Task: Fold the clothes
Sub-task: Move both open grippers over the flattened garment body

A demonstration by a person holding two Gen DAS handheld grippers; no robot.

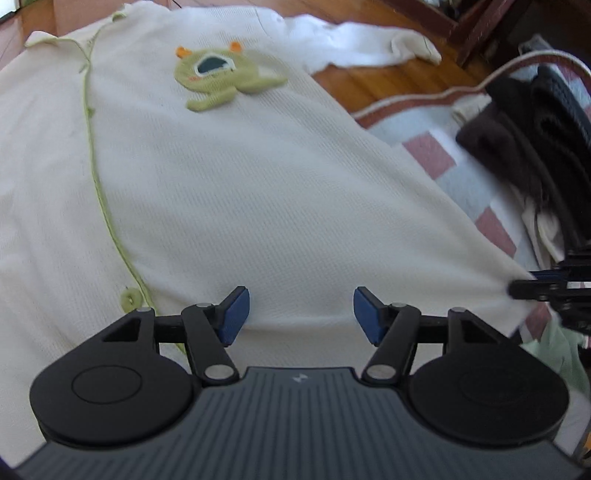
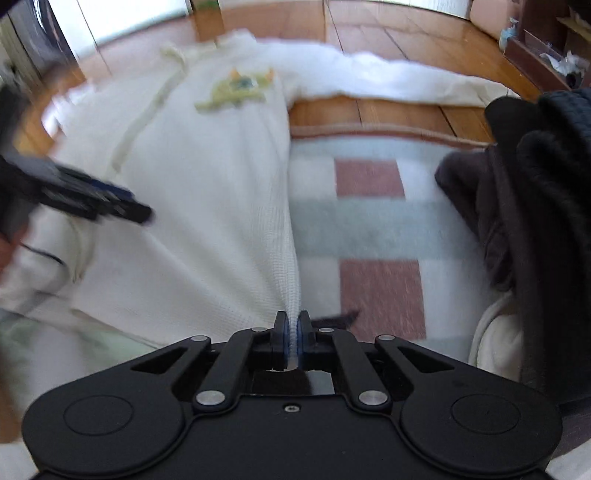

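Observation:
A cream knit cardigan [image 1: 258,184] with green trim and a green monster patch [image 1: 221,77] lies spread out, one sleeve [image 1: 362,44] stretched across the floor. My left gripper [image 1: 301,314] hovers open just above its lower part, with nothing between the blue pads [image 1: 234,314]. In the right wrist view my right gripper [image 2: 294,332] is shut on the cardigan [image 2: 221,221] at its lower right edge, the fabric drawn taut from the pads. That gripper [image 1: 517,288] shows at the left view's right edge, pinching the hem corner. The left gripper [image 2: 140,212] appears blurred at the left.
A checked pink, white and blue rug [image 2: 369,221] lies under the cardigan's right side on a wooden floor [image 2: 369,110]. A pile of dark clothes [image 2: 535,184] sits on the rug to the right. A light green cloth [image 1: 554,350] lies at the lower right. Wooden furniture [image 1: 461,22] stands beyond.

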